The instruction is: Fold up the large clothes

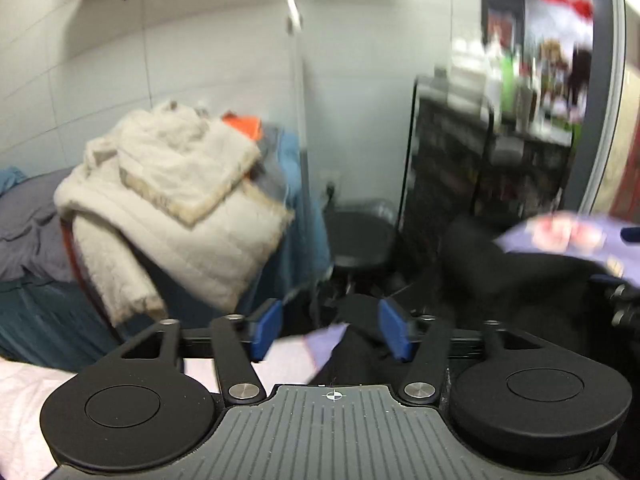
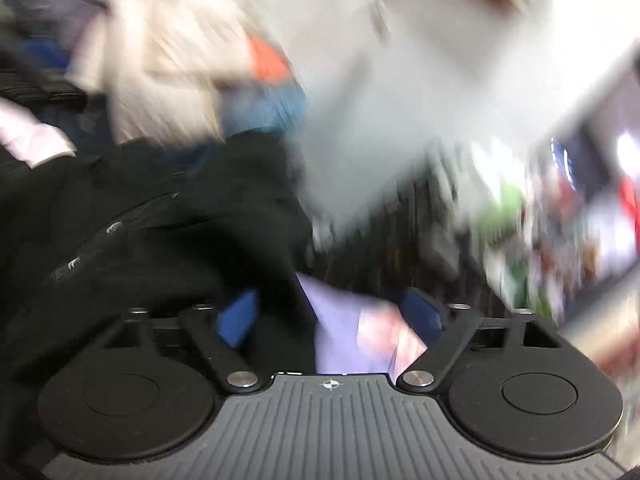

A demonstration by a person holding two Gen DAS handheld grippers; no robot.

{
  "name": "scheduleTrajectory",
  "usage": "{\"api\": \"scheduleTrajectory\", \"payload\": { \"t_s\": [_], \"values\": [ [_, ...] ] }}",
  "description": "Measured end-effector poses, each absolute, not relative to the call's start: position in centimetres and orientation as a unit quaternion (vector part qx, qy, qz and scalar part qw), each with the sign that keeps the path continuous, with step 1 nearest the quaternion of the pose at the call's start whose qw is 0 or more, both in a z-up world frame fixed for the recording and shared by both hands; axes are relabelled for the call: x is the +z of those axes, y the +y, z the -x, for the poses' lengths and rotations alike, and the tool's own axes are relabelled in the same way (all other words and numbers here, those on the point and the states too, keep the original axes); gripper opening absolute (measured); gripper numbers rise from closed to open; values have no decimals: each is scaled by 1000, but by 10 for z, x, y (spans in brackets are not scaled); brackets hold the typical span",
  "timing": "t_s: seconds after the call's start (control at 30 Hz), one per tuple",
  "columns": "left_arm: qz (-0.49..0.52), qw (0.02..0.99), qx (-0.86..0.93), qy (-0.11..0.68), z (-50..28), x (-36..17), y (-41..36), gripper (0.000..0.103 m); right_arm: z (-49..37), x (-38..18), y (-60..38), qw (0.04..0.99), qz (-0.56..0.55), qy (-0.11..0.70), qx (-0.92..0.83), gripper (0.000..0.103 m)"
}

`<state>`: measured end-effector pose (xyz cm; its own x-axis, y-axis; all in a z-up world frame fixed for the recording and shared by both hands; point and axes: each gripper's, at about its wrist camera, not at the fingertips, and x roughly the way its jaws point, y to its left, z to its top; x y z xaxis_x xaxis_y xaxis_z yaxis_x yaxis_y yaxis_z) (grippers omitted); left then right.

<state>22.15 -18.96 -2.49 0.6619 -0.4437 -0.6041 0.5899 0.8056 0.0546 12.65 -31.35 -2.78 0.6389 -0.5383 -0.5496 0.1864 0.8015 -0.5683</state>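
A black garment (image 1: 500, 276) with a lilac lining (image 1: 556, 236) stretches from below my left gripper (image 1: 331, 332) to the right edge of the left wrist view. The left gripper's blue pads (image 1: 266, 330) stand wide apart. Black cloth and a lilac flap (image 1: 326, 340) lie under and between them, untouched by either pad. In the blurred right wrist view, my right gripper (image 2: 330, 318) has the black garment (image 2: 140, 208) and its lilac lining (image 2: 344, 332) bunched between its blue pads (image 2: 422, 316), filling the gap. The black cloth drapes over the left finger.
A cream padded coat (image 1: 176, 208) tops a pile of blue and orange clothes at the left. Beyond it are a grey bed (image 1: 28, 232), a round black stool (image 1: 360, 240), a dark shelf unit (image 1: 480, 160) with bottles and a white tiled wall. Pale pink fabric (image 1: 24, 408) lies at the lower left.
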Motion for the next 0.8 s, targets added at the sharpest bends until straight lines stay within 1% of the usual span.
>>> {"api": "scheduleTrajectory", "payload": {
  "t_s": [0.07, 0.1, 0.13, 0.2, 0.27, 0.33, 0.43, 0.5, 0.57, 0.7, 0.8],
  "values": [
    [-149, 897, -275, 311, -216, -38, -186, 103, -122, -36, -330, 879, 131, 407, -208, 65],
    [-156, 894, -276, 317, -213, -45, -180, 103, -113, -37, -332, 885, 87, 407, -208, 72],
    [-162, 890, -275, 326, -209, -51, -169, 103, -99, -39, -330, 893, 51, 397, -206, 79],
    [-169, 884, -261, 349, -198, -62, -139, 103, -63, -40, -325, 906, 14, 369, -210, 85],
    [-168, 881, -238, 373, -191, -75, -108, 103, -31, -48, -313, 911, -7, 357, -205, 86],
    [-163, 881, -207, 394, -186, -82, -78, 103, 2, -52, -306, 916, -18, 362, -171, 86],
    [-163, 887, -150, 404, -182, -84, -32, 103, 43, -54, -276, 916, 12, 380, -127, 86],
    [-167, 888, -115, 414, -183, -83, -5, 103, 48, -62, -261, 912, 49, 392, -108, 87],
    [-165, 889, -93, 416, -180, -80, 21, 103, 51, -70, -250, 901, 60, 416, -106, 87],
    [-124, 891, -88, 429, -179, -73, 56, 103, 49, -75, -245, 894, 21, 437, -98, 87],
    [-116, 888, -102, 432, -184, -75, 58, 103, 46, -77, -239, 889, 11, 448, -93, 87]
  ]
}}
